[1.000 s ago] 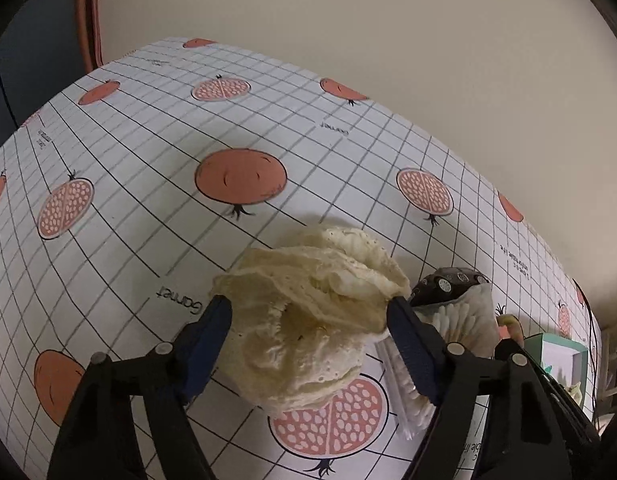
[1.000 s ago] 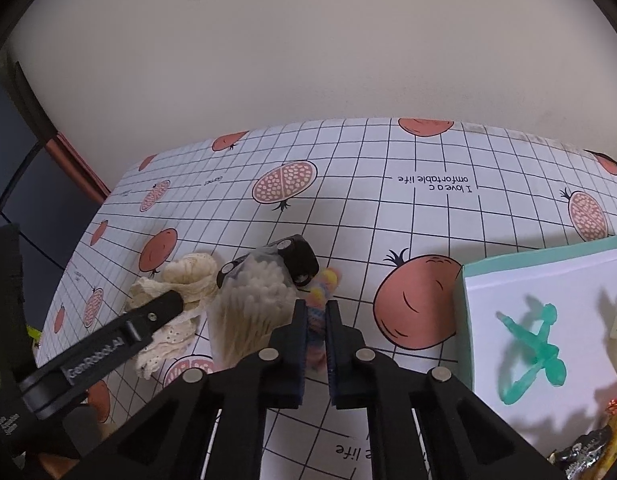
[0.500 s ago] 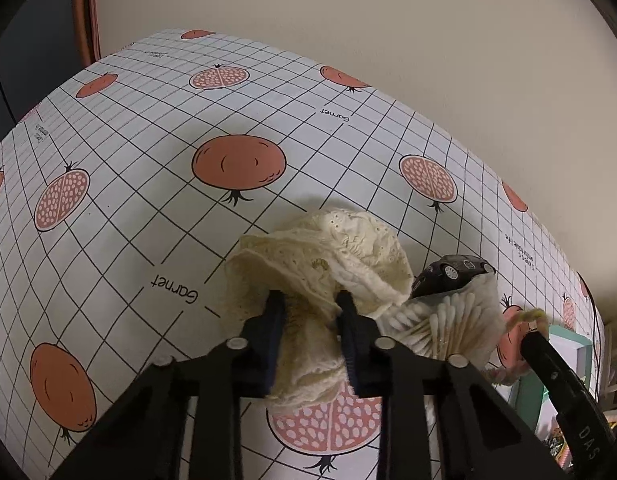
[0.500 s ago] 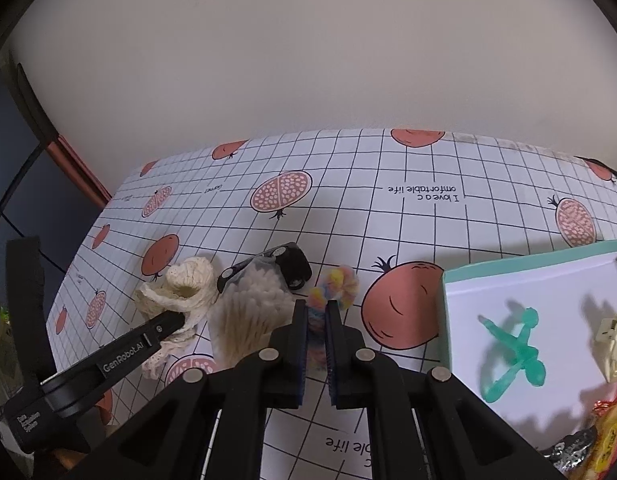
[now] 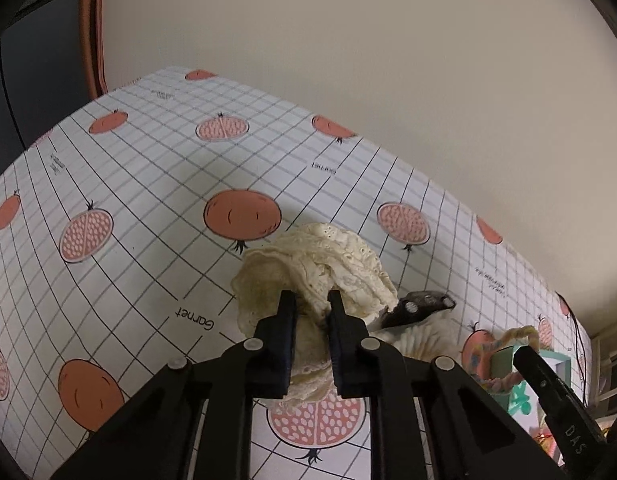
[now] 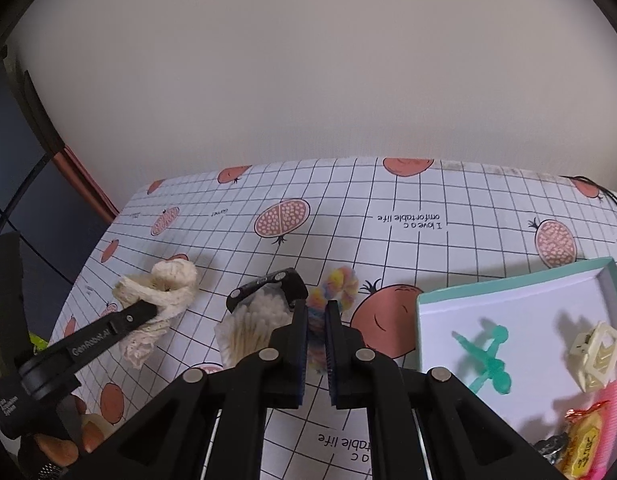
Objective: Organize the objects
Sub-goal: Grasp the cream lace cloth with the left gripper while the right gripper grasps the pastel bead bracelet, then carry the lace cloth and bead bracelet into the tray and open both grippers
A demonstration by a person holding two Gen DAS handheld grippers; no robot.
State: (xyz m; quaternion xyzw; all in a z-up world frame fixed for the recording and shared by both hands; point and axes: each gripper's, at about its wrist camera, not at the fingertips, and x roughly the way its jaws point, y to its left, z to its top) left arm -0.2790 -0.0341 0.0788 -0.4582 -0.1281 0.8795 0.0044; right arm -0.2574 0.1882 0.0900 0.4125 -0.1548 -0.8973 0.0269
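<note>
The task looks to be in its middle part. In the teal box [image 6: 508, 284] at the right there lie already a green plastic clip [image 6: 486, 354], a cream hair claw [image 6: 596, 354] and, at its lower corner, some wrapped sweets [image 6: 584, 444] beside something pink, so I judge that these are sorted. The left gripper [image 5: 311, 312] has its fingers clenched on the cream lace scrunchie [image 5: 320, 264], which seems lifted a little above the pomegranate tablecloth [image 5: 148, 184], well apart from the box. The right gripper [image 6: 316, 320] is clamped on the pastel fluffy hair tie [image 6: 340, 282], near the left edge of the box but not over it. On the cloth between the two grippers there rest a bundle of cotton swabs [image 6: 252, 330] and a small dark object [image 6: 268, 284] that touches it; these are not yet handled, and both held things must also reach the box, as I suppose. The dark object is hard to identify; it may be a toy car. The lower part of each held thing is hidden behind the fingers, so I cannot tell if the scrunchie touches the cloth. The right side of the box is cut off by the frame, and the sweets there are blurred
</note>
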